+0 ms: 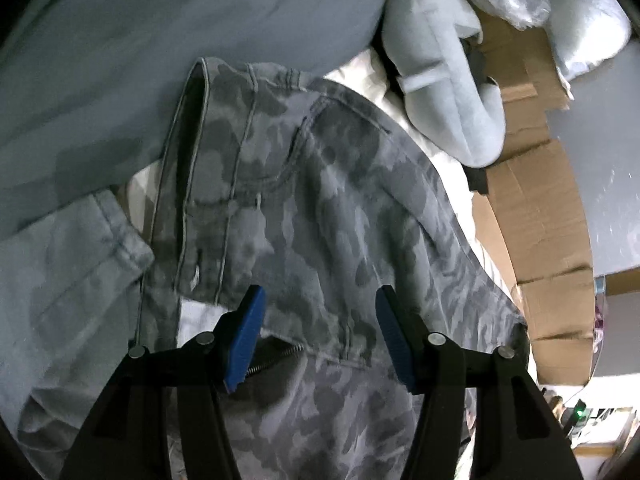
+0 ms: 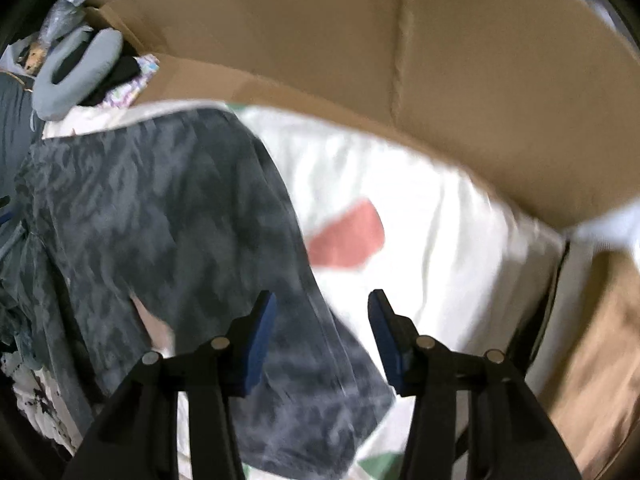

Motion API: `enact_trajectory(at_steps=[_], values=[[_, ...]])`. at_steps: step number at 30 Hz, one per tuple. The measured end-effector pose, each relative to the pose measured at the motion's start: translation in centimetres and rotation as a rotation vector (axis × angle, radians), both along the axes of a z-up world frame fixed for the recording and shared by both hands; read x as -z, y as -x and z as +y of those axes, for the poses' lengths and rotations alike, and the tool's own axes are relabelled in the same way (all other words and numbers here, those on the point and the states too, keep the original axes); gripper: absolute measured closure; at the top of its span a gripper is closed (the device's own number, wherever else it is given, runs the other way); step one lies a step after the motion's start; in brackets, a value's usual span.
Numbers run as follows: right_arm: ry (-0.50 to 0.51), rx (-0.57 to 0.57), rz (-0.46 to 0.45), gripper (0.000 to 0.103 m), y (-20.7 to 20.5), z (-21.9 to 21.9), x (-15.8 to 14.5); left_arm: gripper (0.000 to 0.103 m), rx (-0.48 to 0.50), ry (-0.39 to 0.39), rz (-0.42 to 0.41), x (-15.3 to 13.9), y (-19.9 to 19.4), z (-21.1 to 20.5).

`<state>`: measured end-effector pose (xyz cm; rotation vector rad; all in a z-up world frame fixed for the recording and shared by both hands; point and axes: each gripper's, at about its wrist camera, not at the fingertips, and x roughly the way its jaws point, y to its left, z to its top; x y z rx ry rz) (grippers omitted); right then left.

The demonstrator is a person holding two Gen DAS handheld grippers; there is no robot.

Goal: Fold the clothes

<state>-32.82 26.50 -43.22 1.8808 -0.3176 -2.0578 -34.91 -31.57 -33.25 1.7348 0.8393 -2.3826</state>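
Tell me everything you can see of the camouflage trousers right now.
The camouflage trousers are grey, blotched dark and light, in what looks like denim, with stitched seams, a waistband and a curved pocket. They lie spread on a white sheet, one leg reaching toward the cardboard side; a cuffed leg end is at the left. Both the left gripper and right gripper hover open above them, fingers not pinching the cloth.
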Motion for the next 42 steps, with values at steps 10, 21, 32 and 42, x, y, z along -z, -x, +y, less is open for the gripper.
enact_trajectory(at_steps=[10, 21, 32, 42], values=[[0.09, 0.112, -0.063, 0.057, -5.2, 1.8, 4.3, 0.045, 0.092, 0.013, 0.005, 1.2, -3.7, 5.3], [0.108, 0.11, -0.038, 0.061, -5.9, 1.0, 5.7, 0.045, 0.145, 0.043, 0.011, 2.4, -6.7, 11.3], [0.089, 0.05, -0.007, 0.082, -5.6, 0.5, 5.3, 0.045, 0.205, 0.028, -0.039, 4.7, -8.1, 15.5], [-0.021, 0.049, 0.066, 0.082, -2.8, 4.9, 3.7, 0.045, 0.201, 0.026, -0.045, 5.5, -8.1, 16.1]])
